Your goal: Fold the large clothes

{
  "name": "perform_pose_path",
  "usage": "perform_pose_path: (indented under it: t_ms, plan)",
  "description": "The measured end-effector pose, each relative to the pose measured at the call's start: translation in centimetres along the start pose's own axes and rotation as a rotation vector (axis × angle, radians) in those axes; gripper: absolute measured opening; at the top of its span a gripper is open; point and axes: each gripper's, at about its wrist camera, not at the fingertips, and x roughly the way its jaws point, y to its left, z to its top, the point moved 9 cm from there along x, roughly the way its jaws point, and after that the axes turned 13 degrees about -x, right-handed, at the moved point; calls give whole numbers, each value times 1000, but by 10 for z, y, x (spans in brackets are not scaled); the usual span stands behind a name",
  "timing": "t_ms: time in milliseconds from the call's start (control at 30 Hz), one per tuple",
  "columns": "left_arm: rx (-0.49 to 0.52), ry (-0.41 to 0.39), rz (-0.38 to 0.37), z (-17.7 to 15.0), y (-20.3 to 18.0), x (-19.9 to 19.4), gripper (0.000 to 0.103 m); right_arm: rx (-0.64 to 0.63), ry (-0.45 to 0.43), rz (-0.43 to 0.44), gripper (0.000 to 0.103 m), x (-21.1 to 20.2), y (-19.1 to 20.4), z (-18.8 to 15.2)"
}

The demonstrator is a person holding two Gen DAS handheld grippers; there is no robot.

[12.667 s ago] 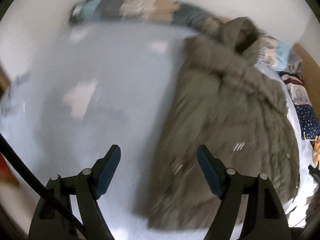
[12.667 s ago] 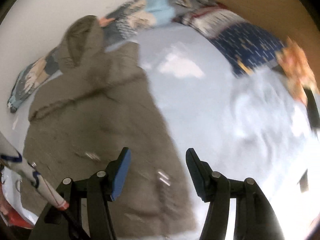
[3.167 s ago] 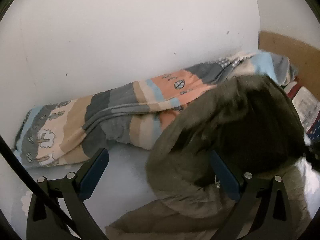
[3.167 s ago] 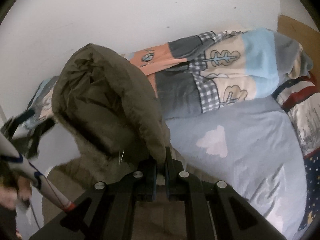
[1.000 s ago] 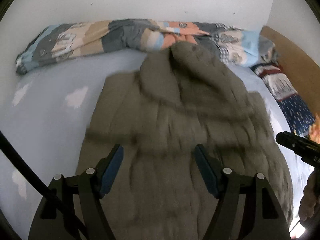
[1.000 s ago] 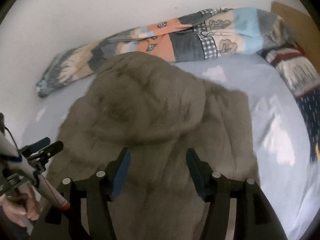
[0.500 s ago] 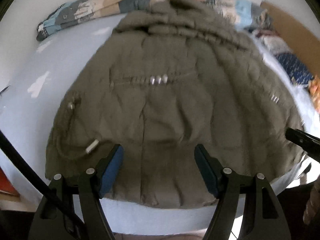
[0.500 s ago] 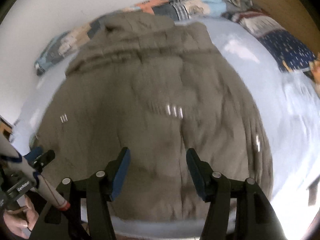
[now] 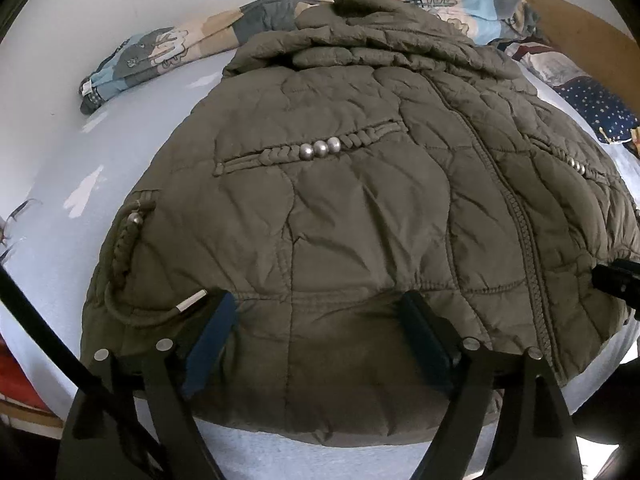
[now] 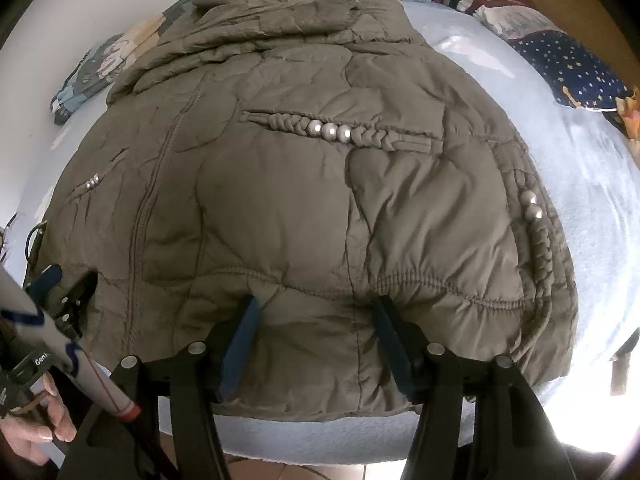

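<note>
Poised over the hem of the spread jacket (image 9: 340,208), left gripper (image 9: 316,332) opening and right gripper (image 10: 316,336) edging wider, both empty; next, probably pinching hem corners to start the fold.

The only lettering legible is white print beginning "Gen", cut off after that, on the black handle of the left-hand tongs (image 10: 38,360) at the lower left edge of the right wrist view. Nothing else carries readable text.

A pale blue bed (image 9: 52,184) bears an olive jacket (image 9: 360,208) and rolled blanket (image 9: 168,52).
</note>
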Motion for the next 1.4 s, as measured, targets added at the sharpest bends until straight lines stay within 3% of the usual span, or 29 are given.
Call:
perform_pose_path:
  t_ms: [233, 500, 633, 767, 900, 933, 1033, 1133, 1267, 1333, 1400]
  plan:
    - [5, -21, 22, -1, -1, 0, 87, -30, -68, 8, 73, -4, 5, -7]
    - [32, -34, 51, -2, 0, -2, 89, -103, -50, 56, 102, 1, 19, -10]
    - [56, -47, 71, -2, -1, -3, 90, -150, -42, 15, 102, 2, 26, -12]
    - [72, -52, 91, 0, -1, -3, 92, -133, -53, 47, 101, -3, 28, -11]
    - [172, -65, 89, 4, -7, -7, 93, -117, -142, 127, 76, -27, 27, -3]
    - [169, -59, 75, 6, -7, -9, 93, -107, -176, 135, 75, -35, 22, -1]
    - [86, -24, -17, 14, 2, -17, 92, 21, -275, 165, 67, -60, -10, 8]
    - [-34, -16, -77, 32, 26, -32, 92, 161, -348, 116, 67, -80, -55, 11]
    - [-225, -64, -88, 60, 88, -60, 92, 356, -343, 50, 67, -80, -113, -4]
    - [-362, -59, -88, 59, 130, -64, 92, 456, -316, 75, 67, -70, -133, -16]
    - [-489, 3, -98, 45, 159, -53, 89, 520, -297, 127, 67, -59, -142, -22]
